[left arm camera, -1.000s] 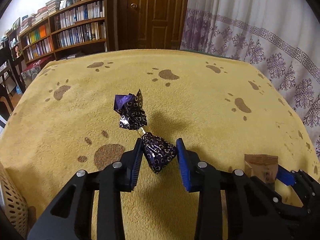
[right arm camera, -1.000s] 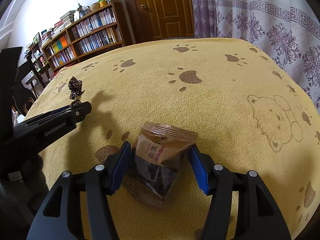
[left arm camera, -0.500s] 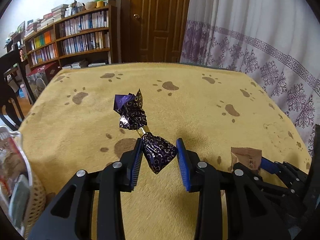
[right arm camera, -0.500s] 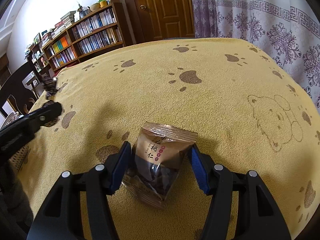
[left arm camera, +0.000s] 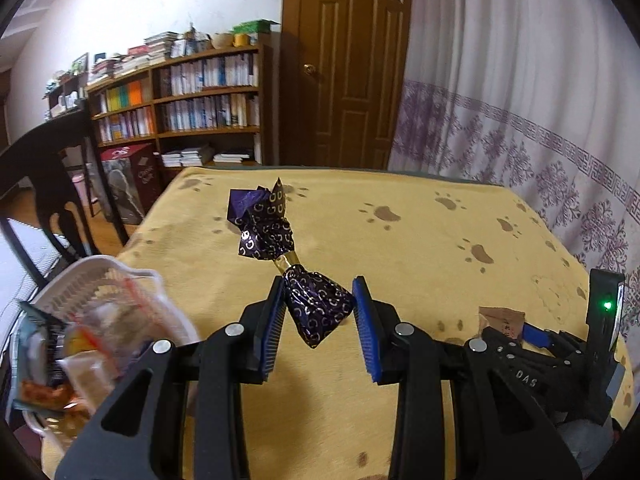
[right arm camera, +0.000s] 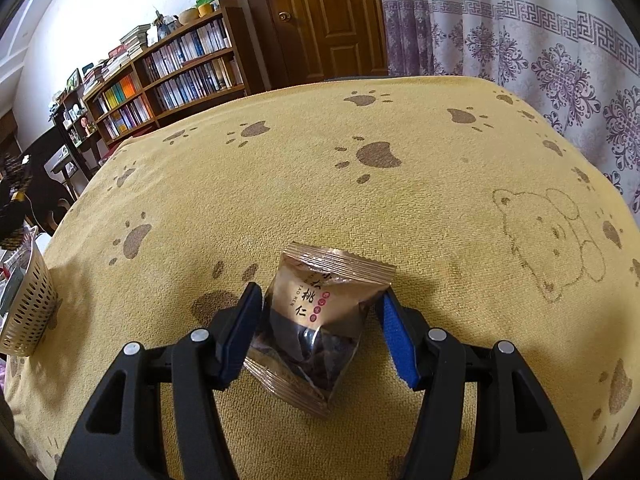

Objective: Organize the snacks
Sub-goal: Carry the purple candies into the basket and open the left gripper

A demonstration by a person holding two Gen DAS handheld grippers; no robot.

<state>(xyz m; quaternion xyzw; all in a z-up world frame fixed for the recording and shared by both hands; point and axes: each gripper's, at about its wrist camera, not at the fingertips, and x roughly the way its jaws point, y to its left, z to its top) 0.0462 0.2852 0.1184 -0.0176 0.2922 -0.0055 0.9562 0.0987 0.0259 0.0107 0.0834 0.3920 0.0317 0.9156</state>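
While both of my grippers are loaded, the stock stands as follows.

Item one: purple foil candy [left arm camera: 316,308], clamped by its round body in my left gripper [left arm camera: 319,312], raised off the yellow paw-print surface [left arm camera: 420,248]. A twisted foil tail [left arm camera: 262,224] stands up past the blue pads [left arm camera: 364,316]. Judged light, firm at the core, foil slick and easily creased; hold it at the bulb, never the tail, which would likely untwist or tear.

Item two: brown snack packet [right arm camera: 320,320], pinched across its middle by my right gripper [right arm camera: 320,316], its lower corner close to the surface; I cannot tell if it touches. Judged light and soft, air-cushioned film with loose pieces inside; it buckles under pressure, so a modest squeeze across the width suits it, and the crimped seams are the stiffer places to hold.

Receptacle: white slotted basket [left arm camera: 100,280], at the surface's left edge, already carrying several packets [left arm camera: 80,356]. It sits just left of my left gripper, well apart from my right.
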